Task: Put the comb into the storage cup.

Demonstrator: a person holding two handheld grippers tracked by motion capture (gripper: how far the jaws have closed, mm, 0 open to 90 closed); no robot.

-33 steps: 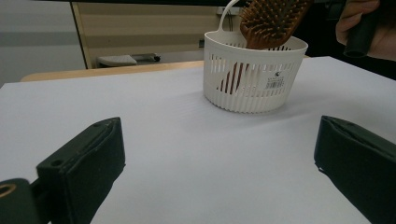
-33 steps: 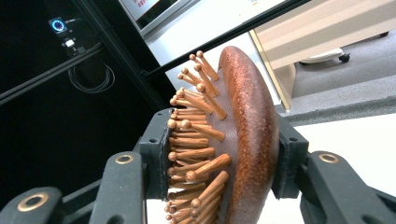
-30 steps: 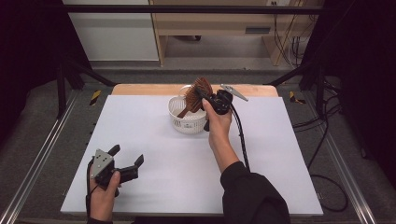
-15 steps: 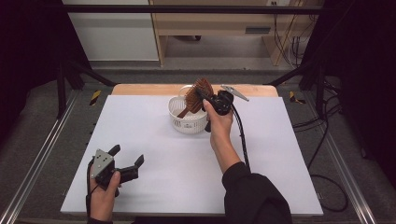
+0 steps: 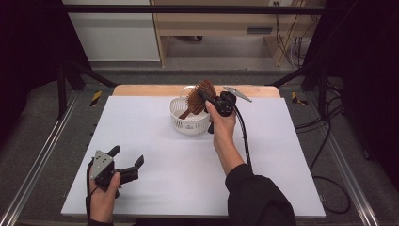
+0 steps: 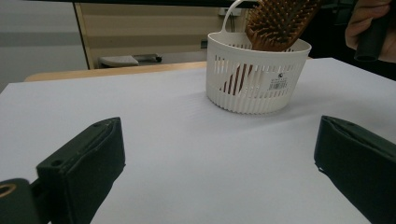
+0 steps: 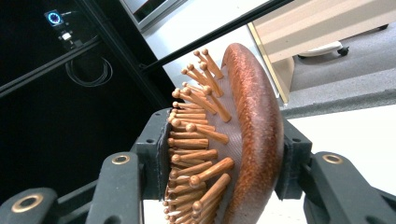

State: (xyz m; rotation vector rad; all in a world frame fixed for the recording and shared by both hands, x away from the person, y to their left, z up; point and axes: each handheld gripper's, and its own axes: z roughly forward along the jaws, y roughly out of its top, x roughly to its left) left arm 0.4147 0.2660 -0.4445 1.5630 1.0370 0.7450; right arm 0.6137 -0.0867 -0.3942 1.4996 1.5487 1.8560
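- Black left gripper [image 5: 126, 165], near left on the white table [image 5: 155, 155], fingers spread wide, empty.
- White slatted basket [image 5: 189, 118] at far centre; its small label is unreadable.
- Wooden hairbrush [image 5: 201, 96] leans in the basket, right gripper [image 5: 210, 100] fingers clamped on its head.

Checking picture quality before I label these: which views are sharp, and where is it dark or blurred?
High view: evenly lit table, black surroundings. Left gripper view: basket sharp, near jaws soft. Right gripper view: hairbrush sharp and close, left background dark.
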